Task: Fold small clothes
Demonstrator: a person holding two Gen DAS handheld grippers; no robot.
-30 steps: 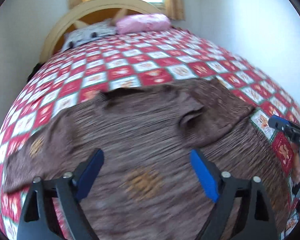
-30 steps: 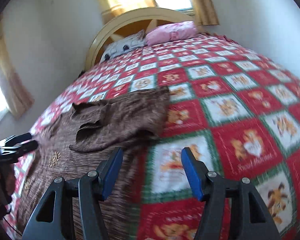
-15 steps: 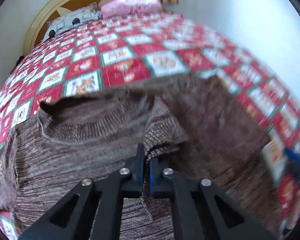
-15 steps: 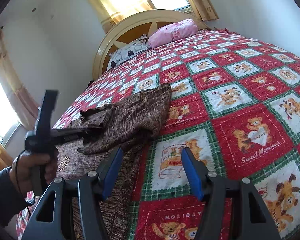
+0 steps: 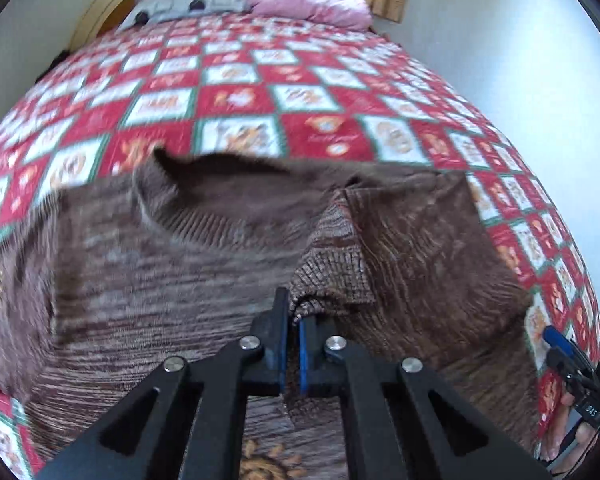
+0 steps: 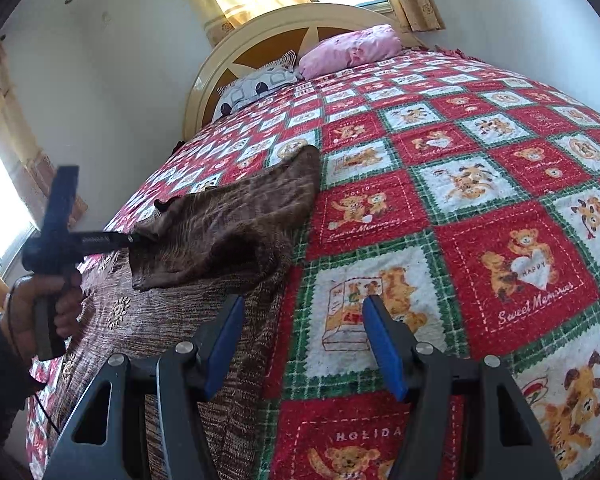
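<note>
**My left jaws hold the sleeve cuff**

I am folding a brown sweater (image 5: 148,280) on a bed (image 6: 480,184). The sweater lies flat on the red and white blanket, close to the foot edge of the bed and toward its left side. The collar points at the pillows (image 6: 348,50) by the headboard.

My left gripper (image 5: 293,344) is pinched almost all the way closed. Only a thin gap shows between the blue pads (image 5: 303,354). A bit of the sleeve cuff (image 5: 332,280) is caught there. The sleeve is folded in over the chest.

My right gripper (image 6: 304,344) is wide open and holds nothing. It hangs over the right edge of the sweater, where the brown cloth meets the blanket.

I think I am in the middle of folding the sleeve in.

Here is what could go wrong. I only have a small bit of the cuff, so it could slip out if I pull fast. Knit cloth is stretchy and floppy, so the sleeve could bunch up or land crooked. If I drag it, the whole sweater could slide on the blanket and get wrinkly. My open right gripper is close to the cloth, so it could bump the edge and mess up the fold. I cannot tell if the blanket is caught in my left jaws too.
</note>
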